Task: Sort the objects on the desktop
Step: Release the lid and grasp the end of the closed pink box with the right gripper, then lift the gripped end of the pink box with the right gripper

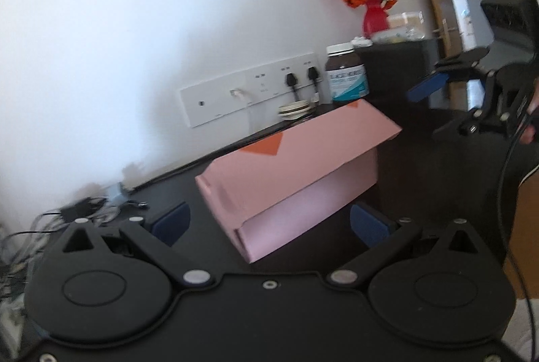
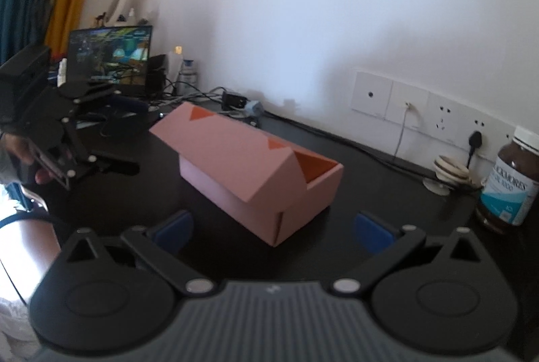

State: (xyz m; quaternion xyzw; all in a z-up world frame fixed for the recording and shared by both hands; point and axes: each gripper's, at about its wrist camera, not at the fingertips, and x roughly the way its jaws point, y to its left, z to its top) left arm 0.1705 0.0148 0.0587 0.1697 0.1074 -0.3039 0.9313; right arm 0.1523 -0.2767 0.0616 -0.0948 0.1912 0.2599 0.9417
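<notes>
Pink cardboard, the box [image 1: 296, 180] sat mid-frame on the dark desk [image 2: 370, 193] with its lid half raised over an orange lining. The left gripper [image 1: 269, 224] and right gripper [image 2: 273, 227] both had their blue-padded fingers [image 2: 372, 232] spread wide, holding nothing. A brown supplement bottle [image 2: 508, 180] stood at the right edge of the right wrist view.

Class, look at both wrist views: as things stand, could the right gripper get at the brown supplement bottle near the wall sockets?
Probably yes. The right gripper is open and empty, and the supplement bottle stands upright to its right with bare desk between them. The pink box sits further left, out of the way.
</notes>
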